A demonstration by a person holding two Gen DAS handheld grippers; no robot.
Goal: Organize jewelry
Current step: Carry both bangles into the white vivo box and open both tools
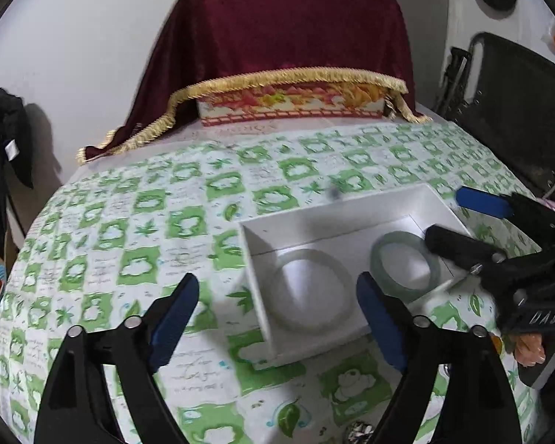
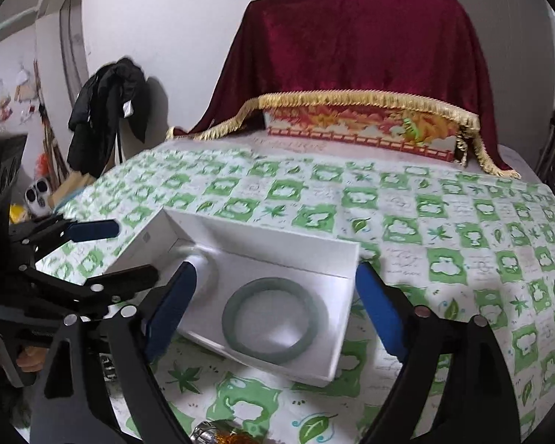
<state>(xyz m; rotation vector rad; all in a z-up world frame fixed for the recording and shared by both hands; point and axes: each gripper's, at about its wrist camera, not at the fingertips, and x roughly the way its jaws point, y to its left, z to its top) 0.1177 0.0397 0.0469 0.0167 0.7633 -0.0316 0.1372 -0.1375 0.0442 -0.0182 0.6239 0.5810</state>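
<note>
Item 1: shallow white cardboard box (image 2: 262,262), open-topped, sitting on a table covered by a green-and-white leaf-patterned tablecloth (image 2: 444,222).

Item 2: grey-green jade bangle (image 2: 275,320), lying flat on the floor of the box at its right end, near the front wall.

Item 3: pale whitish jade bangle (image 1: 310,290), lying flat in the left half of the same box, apart from the green one; in the right wrist view it is mostly hiding behind a blue pad.

Item 4: left gripper (image 1: 277,318), black with blue pads, hovering over the near left part of the box. Its jaws are standing wide apart, gripping nothing; the pale bangle is showing between the pads but untouched.

Item 5: right gripper (image 2: 275,318), same make, hovering above the right end of the box. Its jaws are likewise standing wide apart, framing the green bangle without pressing on it.

Item 6: dark red velvet cloth with gold fringe (image 1: 285,26), draping over a red-and-gold patterned carton (image 1: 292,105) at the far side of the table.

Item 7: black garment (image 2: 107,111), hanging by the wall at far left.
</note>
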